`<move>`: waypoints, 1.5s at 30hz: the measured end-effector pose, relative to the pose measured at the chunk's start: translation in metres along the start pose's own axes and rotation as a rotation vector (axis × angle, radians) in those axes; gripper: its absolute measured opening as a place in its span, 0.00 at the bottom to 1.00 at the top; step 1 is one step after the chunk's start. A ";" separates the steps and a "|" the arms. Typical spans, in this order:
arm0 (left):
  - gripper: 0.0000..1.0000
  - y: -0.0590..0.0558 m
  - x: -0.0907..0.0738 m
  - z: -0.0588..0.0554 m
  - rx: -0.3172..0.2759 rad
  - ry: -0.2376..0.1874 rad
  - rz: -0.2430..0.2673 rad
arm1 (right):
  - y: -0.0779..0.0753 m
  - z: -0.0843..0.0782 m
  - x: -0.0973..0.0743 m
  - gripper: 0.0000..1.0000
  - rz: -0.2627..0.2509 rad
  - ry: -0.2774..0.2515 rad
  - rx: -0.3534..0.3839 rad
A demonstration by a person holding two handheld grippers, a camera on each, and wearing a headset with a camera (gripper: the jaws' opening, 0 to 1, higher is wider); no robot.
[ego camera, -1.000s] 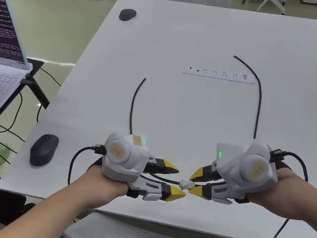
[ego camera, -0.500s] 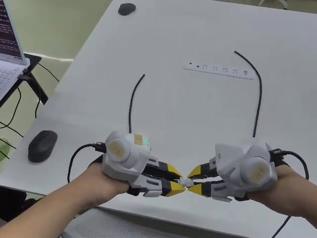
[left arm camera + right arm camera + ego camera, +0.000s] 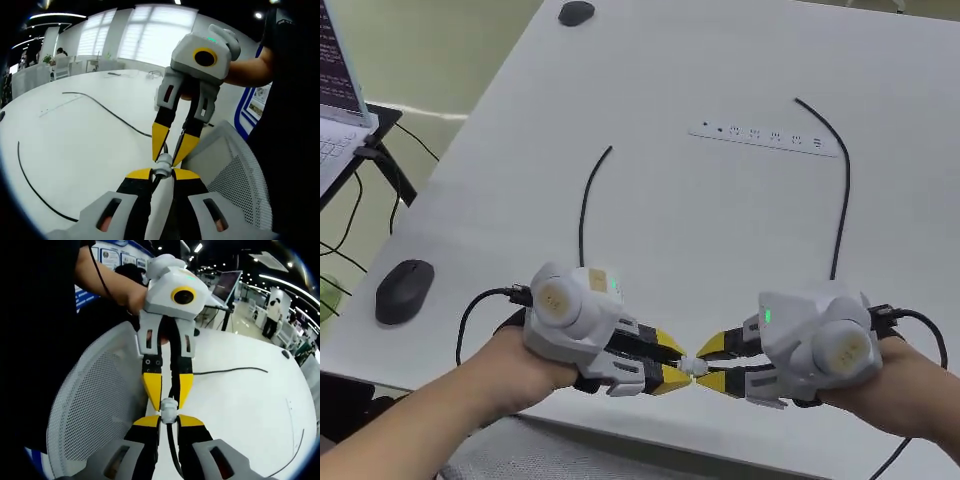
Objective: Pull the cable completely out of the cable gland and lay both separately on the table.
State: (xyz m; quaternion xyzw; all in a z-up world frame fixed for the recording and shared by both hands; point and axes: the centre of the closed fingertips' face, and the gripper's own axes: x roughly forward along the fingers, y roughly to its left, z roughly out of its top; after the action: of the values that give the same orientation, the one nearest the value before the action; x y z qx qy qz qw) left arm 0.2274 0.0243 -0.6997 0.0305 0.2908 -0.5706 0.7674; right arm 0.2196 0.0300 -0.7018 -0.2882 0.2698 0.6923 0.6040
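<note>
Your left gripper [image 3: 672,362] clamps the cable [image 3: 584,210], your right gripper [image 3: 708,366] the cable gland [image 3: 692,367]; draw them straight apart without twisting.

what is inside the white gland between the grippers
A black cable runs out of the gland; the stretch inside is hidden by its white body.

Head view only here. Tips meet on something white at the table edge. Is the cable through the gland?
Observer: Looks so. In the right gripper view the right hand-held gripper grips the white cable gland, and the black cable runs from it back between that gripper's jaws.
Operator: Left side?
Observer: In the left gripper view the left hand-held gripper looks shut on the cable at the gland's other end.
Operator: What's below?
Observer: A mesh chair back, just past the table edge.
</note>
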 end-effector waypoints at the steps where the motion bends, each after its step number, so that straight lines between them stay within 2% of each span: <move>1: 0.15 0.000 0.001 0.000 0.006 0.003 -0.002 | 0.000 0.000 0.000 0.08 0.008 -0.002 0.013; 3: 0.15 0.000 0.002 0.000 0.036 0.015 0.003 | -0.001 -0.001 -0.001 0.09 0.019 -0.016 0.067; 6: 0.15 0.000 0.004 -0.001 0.060 0.034 0.002 | -0.002 0.001 -0.004 0.13 0.061 -0.070 0.190; 7: 0.15 -0.001 0.004 0.000 0.073 0.036 0.004 | 0.001 0.003 -0.006 0.10 0.099 -0.096 0.241; 8: 0.15 -0.002 0.004 0.000 0.082 0.041 -0.003 | -0.002 0.003 -0.008 0.09 0.108 -0.120 0.291; 9: 0.15 -0.001 0.004 0.001 0.079 0.039 0.006 | -0.002 0.003 -0.010 0.11 0.140 -0.136 0.355; 11: 0.15 0.001 0.003 0.002 0.087 0.036 0.015 | -0.005 0.001 -0.011 0.14 0.161 -0.158 0.412; 13: 0.15 0.000 0.001 0.004 0.095 0.031 0.020 | -0.010 -0.004 -0.012 0.14 0.156 -0.158 0.415; 16: 0.15 0.000 -0.003 0.008 0.118 0.027 0.032 | -0.004 0.001 -0.013 0.13 0.268 -0.210 0.595; 18: 0.15 0.000 -0.004 0.010 0.126 0.029 0.034 | -0.007 0.005 -0.012 0.13 0.288 -0.259 0.625; 19: 0.15 -0.001 -0.004 0.010 0.133 0.038 0.033 | -0.006 0.005 -0.012 0.13 0.296 -0.260 0.640; 20: 0.15 -0.001 -0.005 0.010 0.156 0.047 0.035 | -0.003 0.005 -0.012 0.13 0.326 -0.249 0.692; 22: 0.14 -0.003 -0.004 0.008 0.174 0.062 0.033 | -0.007 0.009 -0.012 0.11 0.311 -0.280 0.663; 23: 0.14 -0.004 -0.005 0.008 0.184 0.063 0.033 | -0.006 0.011 -0.012 0.11 0.319 -0.286 0.677; 27: 0.14 -0.004 -0.005 0.009 0.187 0.055 0.033 | 0.002 0.013 -0.009 0.10 0.345 -0.278 0.695; 29: 0.14 -0.005 -0.005 0.009 0.188 0.055 0.029 | 0.005 0.015 -0.008 0.09 0.363 -0.281 0.726; 33: 0.14 -0.004 -0.006 0.007 0.179 0.065 0.031 | 0.006 0.017 -0.008 0.08 0.351 -0.286 0.701; 35: 0.14 -0.004 -0.006 0.006 0.176 0.069 0.027 | 0.007 0.016 -0.007 0.08 0.336 -0.279 0.632; 37: 0.14 -0.005 -0.005 0.005 0.170 0.075 0.025 | 0.006 0.014 -0.006 0.08 0.329 -0.269 0.610; 38: 0.14 -0.006 -0.005 0.004 0.140 0.080 0.017 | 0.007 0.012 -0.005 0.07 0.326 -0.258 0.590; 39: 0.14 -0.007 -0.005 0.002 0.114 0.087 0.010 | 0.008 0.011 -0.004 0.07 0.309 -0.246 0.535; 41: 0.14 -0.007 -0.005 0.001 0.118 0.089 0.007 | 0.010 0.011 -0.002 0.07 0.280 -0.228 0.474; 45: 0.14 -0.010 -0.007 0.000 0.087 0.075 -0.002 | 0.012 0.012 -0.003 0.07 0.223 -0.211 0.359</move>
State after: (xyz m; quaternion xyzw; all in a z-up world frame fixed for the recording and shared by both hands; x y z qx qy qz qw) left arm 0.2174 0.0269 -0.6935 0.0849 0.2943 -0.5820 0.7533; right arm 0.2067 0.0352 -0.6907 -0.0706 0.3544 0.7218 0.5902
